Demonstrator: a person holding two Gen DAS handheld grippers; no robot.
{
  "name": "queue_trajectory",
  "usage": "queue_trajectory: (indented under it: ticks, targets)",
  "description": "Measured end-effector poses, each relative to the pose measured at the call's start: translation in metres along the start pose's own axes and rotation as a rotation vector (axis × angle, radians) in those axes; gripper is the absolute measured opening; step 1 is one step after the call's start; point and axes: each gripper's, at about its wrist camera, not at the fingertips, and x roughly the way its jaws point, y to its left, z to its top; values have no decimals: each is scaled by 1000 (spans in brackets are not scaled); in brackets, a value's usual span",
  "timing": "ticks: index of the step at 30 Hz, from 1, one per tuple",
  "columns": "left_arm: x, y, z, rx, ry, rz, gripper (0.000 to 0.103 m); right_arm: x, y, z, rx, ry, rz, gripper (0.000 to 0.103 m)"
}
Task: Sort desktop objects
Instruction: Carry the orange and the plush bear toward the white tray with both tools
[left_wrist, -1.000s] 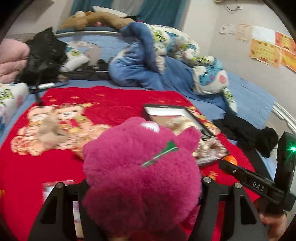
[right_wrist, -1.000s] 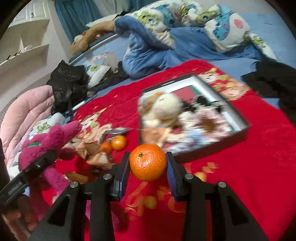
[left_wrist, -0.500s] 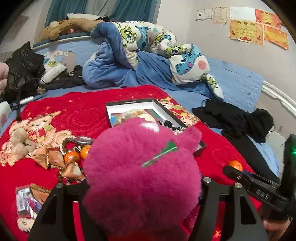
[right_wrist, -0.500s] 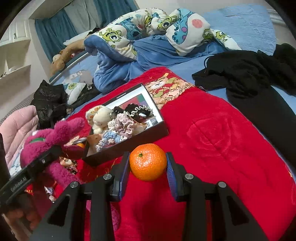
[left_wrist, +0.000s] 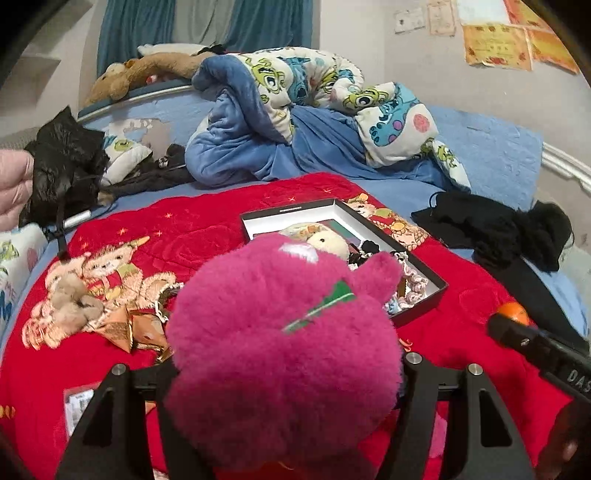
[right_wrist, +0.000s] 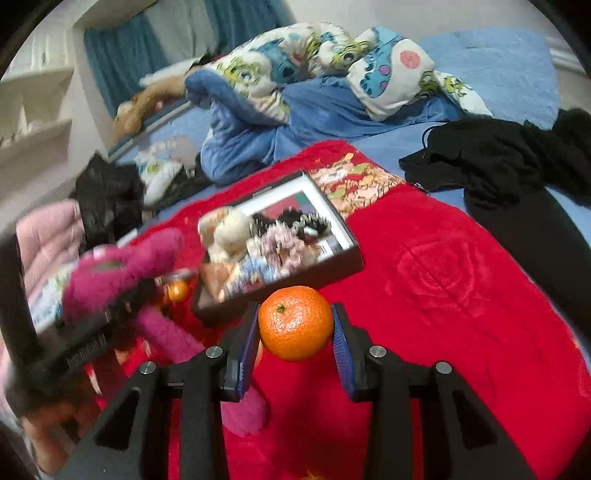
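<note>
Nearest in the right wrist view, the right gripper (right_wrist: 295, 334) is clamped on a tangerine (right_wrist: 295, 323), one blue pad on each side of its widest part, the stem end turned up and toward the lens. The fruit looks light and round with a thin, slightly waxy peel, so it could roll out of a loose hold or bruise under a hard one; gripping across the middle, as here, seems the safest place. In the left wrist view the left gripper (left_wrist: 288, 373) holds a magenta plush toy (left_wrist: 284, 354), its jaws fairly wide and sunk into the fur at the sides. The toy is soft and squashy, probably very light, and will sag or swing if taken by an ear or limb, so the bulky body is the better hold. Both are carried above a red blanket (right_wrist: 461, 295). Just beyond lies a shallow black box (left_wrist: 424, 295) already holding a pale plush and some frilly hair ties, and to its left, on the blanket, a smaller tangerine (right_wrist: 177, 290) among gold wrappers. Farther off sit black clothes (left_wrist: 498, 225) and a rumpled blue cartoon-print quilt (left_wrist: 314, 122)
</note>
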Motion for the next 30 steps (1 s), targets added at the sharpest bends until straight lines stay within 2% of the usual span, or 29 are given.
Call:
queue_trajectory:
  ticks: [2, 5, 7, 9, 15, 22, 25, 27, 30]
  targets:
    - [1, -3, -1, 21, -1, 0, 67, 6, 0, 2, 20, 2, 17, 36]
    - [0, -9, 0, 45, -8, 28, 67, 11, 7, 3, -43, 0, -5, 36]
    - [-1, -11, 2, 42, -4, 24, 67, 16, 2, 6, -5, 3, 11, 36]
    - [-5, -16, 7, 62, -29, 51, 67, 22, 1, 9, -5, 8, 8, 36]
    - [6, -27, 35, 55, -43, 22, 67, 38, -5, 29, -19, 17, -7, 36]
    - [39, -42, 86, 60, -90, 20, 67, 69, -16, 61, 22, 15, 38, 36]
    - [60, -52, 107, 97, -106, 11, 67, 93, -19, 66, 29, 37, 47, 36]
    - [77, -56, 111, 128, -105, 14, 67, 109, -22, 70, 28, 62, 33, 36]
    - [105, -52, 107, 119, -83, 13, 67, 132, -25, 80, -4, 100, 28, 36]
